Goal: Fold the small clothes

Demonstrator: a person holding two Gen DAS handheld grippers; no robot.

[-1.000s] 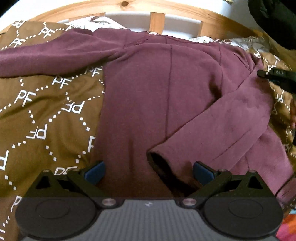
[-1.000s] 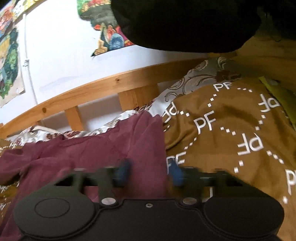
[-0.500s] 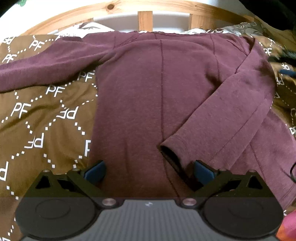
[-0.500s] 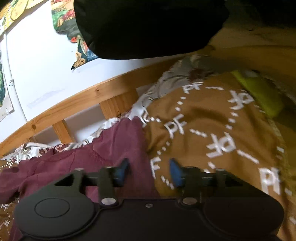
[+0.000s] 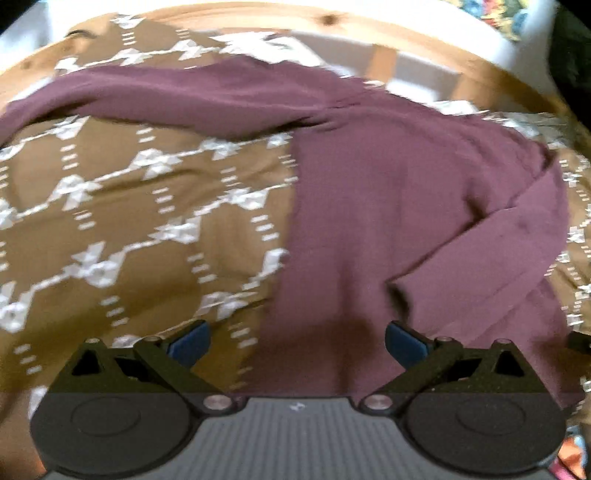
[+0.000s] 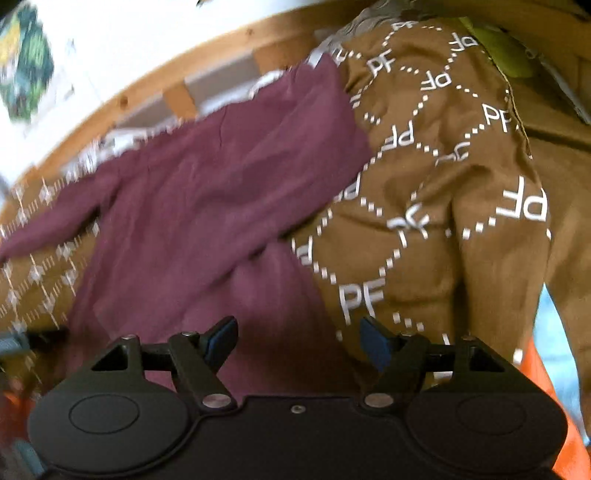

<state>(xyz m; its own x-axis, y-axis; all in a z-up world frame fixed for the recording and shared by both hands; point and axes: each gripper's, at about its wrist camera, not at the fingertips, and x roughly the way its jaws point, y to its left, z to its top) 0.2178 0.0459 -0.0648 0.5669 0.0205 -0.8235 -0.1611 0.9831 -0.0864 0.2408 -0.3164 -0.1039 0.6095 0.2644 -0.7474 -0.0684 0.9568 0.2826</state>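
A maroon long-sleeved top (image 5: 388, 192) lies flat on a brown bedspread (image 5: 129, 221) printed with white letters. Its right sleeve (image 5: 498, 251) is folded across the body, cuff near the hem. Its left sleeve (image 5: 177, 99) stretches out to the left. My left gripper (image 5: 297, 341) is open and empty, over the top's lower left edge. My right gripper (image 6: 297, 338) is open and empty, over the top's lower right edge (image 6: 229, 206), which also shows in the right wrist view.
A wooden bed frame (image 5: 384, 66) runs along the far side against a white wall (image 6: 129, 33) with posters. A yellow-green item (image 6: 506, 51) lies at the far right of the bedspread (image 6: 443, 184). Orange fabric (image 6: 543, 391) shows at lower right.
The left gripper has shifted left, so the top now sits right of centre. The right gripper has pulled back from the shoulder, tilted down, and opened wider.
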